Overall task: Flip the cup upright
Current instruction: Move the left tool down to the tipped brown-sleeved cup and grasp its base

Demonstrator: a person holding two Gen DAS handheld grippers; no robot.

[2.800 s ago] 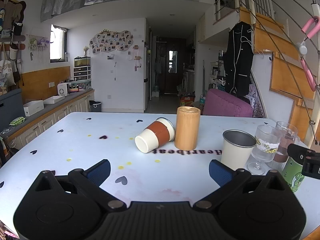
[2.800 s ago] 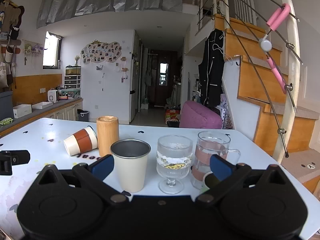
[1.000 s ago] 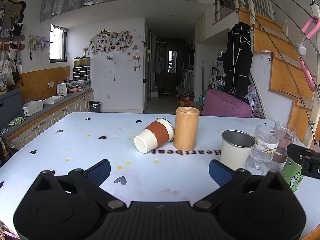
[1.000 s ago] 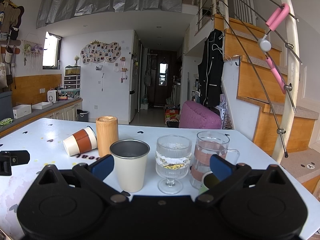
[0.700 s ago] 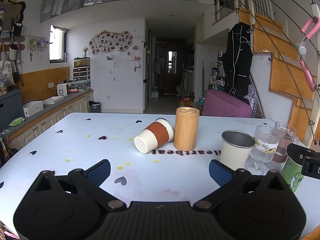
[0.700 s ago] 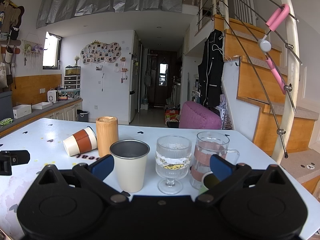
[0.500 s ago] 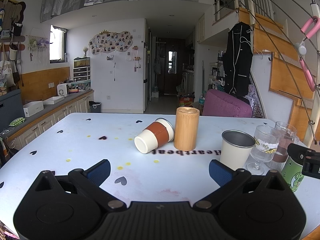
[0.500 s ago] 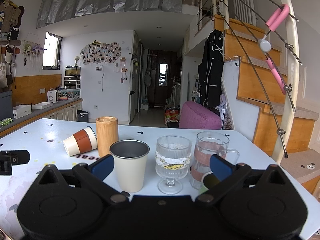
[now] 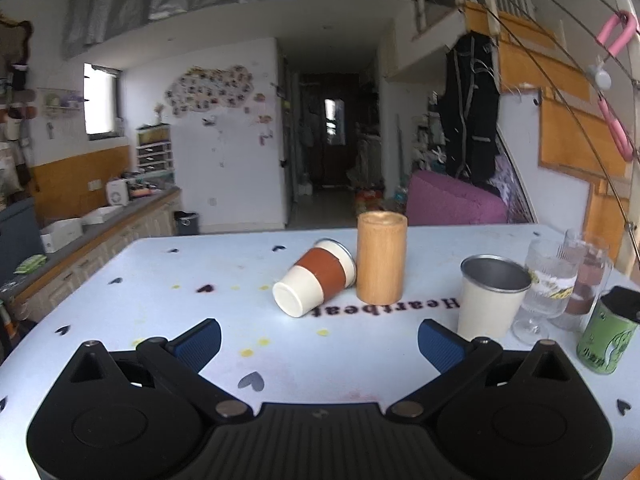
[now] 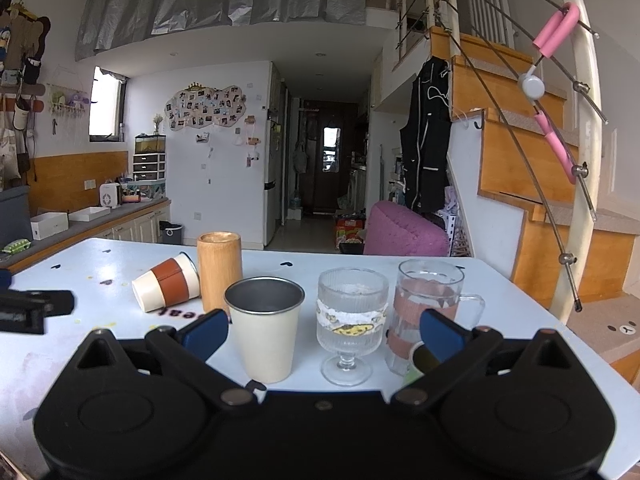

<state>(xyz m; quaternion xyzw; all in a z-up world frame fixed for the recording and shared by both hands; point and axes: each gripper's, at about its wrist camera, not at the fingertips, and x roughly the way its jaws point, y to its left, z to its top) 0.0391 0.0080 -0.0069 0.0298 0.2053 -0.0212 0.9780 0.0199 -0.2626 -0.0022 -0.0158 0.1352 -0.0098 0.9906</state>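
A cream cup with a brown sleeve (image 9: 316, 278) lies on its side on the white table (image 9: 160, 308), its base toward me, its rim against a wooden cylinder cup (image 9: 381, 258). It also shows at the left in the right wrist view (image 10: 166, 287). My left gripper (image 9: 319, 344) is open and empty, a short way in front of the tipped cup. My right gripper (image 10: 323, 330) is open and empty, just in front of a row of upright cups. Part of the left gripper (image 10: 30, 310) shows at the left edge of the right wrist view.
Upright on the table stand a steel-rimmed cream cup (image 10: 264, 330), a stemmed ribbed glass (image 10: 350, 322), a glass mug (image 10: 426, 312) and a green can (image 9: 608, 334). A stair railing (image 10: 576, 160) rises at the right. A kitchen counter (image 9: 80, 236) runs along the left.
The left wrist view has shifted slightly and blurred; the right gripper's tip no longer shows at its right edge. The cups have not moved.
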